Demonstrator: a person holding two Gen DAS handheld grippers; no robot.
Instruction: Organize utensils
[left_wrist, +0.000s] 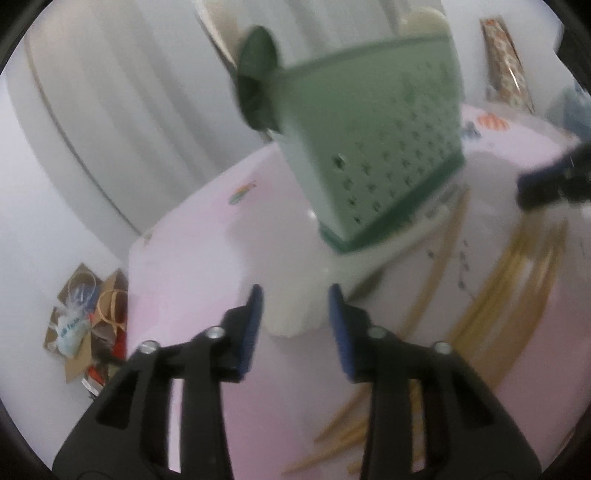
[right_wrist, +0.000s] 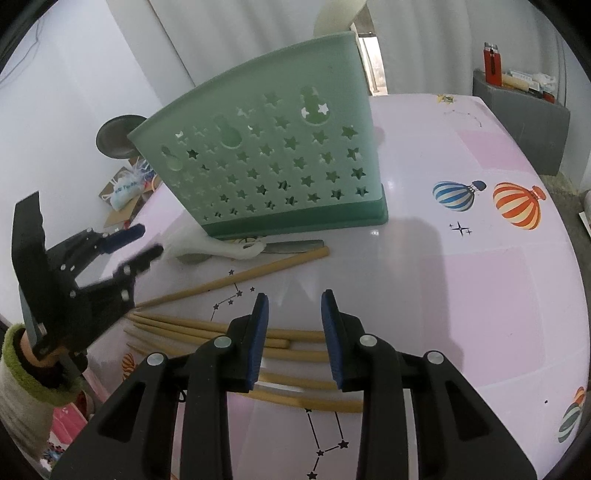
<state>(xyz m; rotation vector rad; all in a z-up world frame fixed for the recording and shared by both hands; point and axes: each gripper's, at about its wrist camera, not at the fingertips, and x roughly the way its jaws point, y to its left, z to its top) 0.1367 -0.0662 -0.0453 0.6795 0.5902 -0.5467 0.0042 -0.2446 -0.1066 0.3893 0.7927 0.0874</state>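
Observation:
A green utensil holder (right_wrist: 273, 166) with star-shaped holes stands upright on the pink table; it also shows in the left wrist view (left_wrist: 373, 147), blurred. A white-handled knife (right_wrist: 236, 249) lies at its foot. Several wooden chopsticks (right_wrist: 236, 278) lie scattered in front of it, also seen in the left wrist view (left_wrist: 513, 291). My left gripper (left_wrist: 295, 325) is open and empty, its fingers either side of the white handle (left_wrist: 295, 314); it shows in the right wrist view (right_wrist: 142, 243). My right gripper (right_wrist: 293, 336) is open and empty above the chopsticks.
The pink table (right_wrist: 480, 295) bears balloon and constellation prints. A grey box (right_wrist: 524, 110) with red lighters stands at the back right. A dark round suction cup (right_wrist: 118, 136) sticks out left of the holder. Cardboard and clutter (left_wrist: 88, 325) lie on the floor at left.

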